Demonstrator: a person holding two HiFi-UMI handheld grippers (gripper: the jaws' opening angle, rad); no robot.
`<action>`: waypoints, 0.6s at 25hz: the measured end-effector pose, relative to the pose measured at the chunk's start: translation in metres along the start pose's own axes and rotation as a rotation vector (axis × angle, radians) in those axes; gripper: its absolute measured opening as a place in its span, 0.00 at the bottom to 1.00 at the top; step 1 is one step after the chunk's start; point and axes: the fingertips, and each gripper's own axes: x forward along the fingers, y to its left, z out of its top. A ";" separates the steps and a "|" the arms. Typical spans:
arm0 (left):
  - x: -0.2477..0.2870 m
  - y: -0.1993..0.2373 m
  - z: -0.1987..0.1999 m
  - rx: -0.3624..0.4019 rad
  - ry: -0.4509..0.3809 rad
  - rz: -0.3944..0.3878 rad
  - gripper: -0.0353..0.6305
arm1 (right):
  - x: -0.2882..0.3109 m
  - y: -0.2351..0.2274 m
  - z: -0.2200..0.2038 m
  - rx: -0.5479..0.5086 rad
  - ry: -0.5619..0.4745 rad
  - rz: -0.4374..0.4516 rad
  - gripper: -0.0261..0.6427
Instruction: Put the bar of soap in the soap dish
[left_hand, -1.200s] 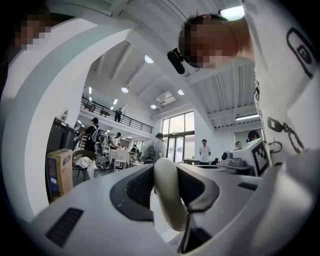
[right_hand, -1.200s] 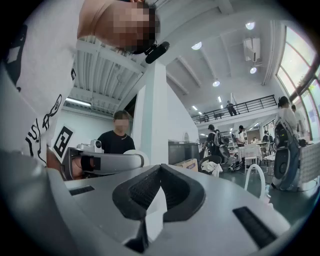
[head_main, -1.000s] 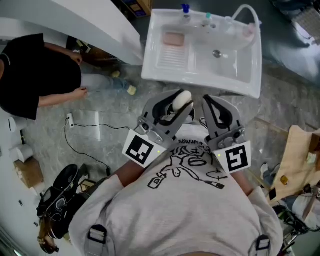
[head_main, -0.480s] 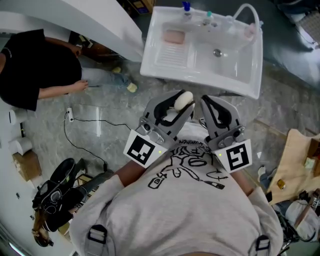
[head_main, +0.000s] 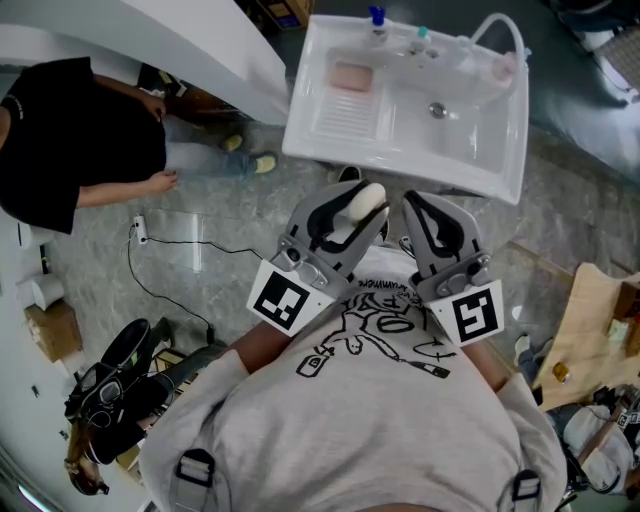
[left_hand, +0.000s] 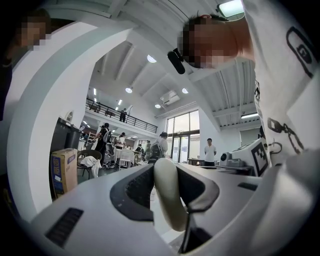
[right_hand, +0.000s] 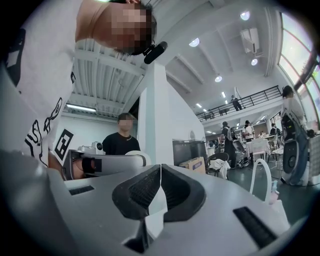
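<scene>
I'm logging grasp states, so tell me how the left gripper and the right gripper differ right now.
The left gripper is shut on a pale bar of soap; the right gripper is shut on nothing, jaws meeting. In the head view the left gripper slants rightward, the right gripper slightly leftward. Both are held near the person's chest, short of the white sink.

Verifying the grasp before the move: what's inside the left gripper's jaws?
A cream bar of soap, clamped between the left gripper's jaws, one end poking past the tips. Its other end is covered by the jaws, so grip depth can't be seen.
</scene>
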 end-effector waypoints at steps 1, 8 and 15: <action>0.001 0.003 -0.001 -0.001 0.000 -0.002 0.24 | 0.003 -0.001 0.000 -0.003 0.001 -0.001 0.07; 0.018 0.031 0.003 0.004 -0.007 -0.019 0.24 | 0.029 -0.016 0.002 -0.025 0.002 -0.015 0.07; 0.038 0.061 0.004 -0.007 -0.002 -0.032 0.24 | 0.057 -0.037 0.000 -0.024 0.013 -0.032 0.07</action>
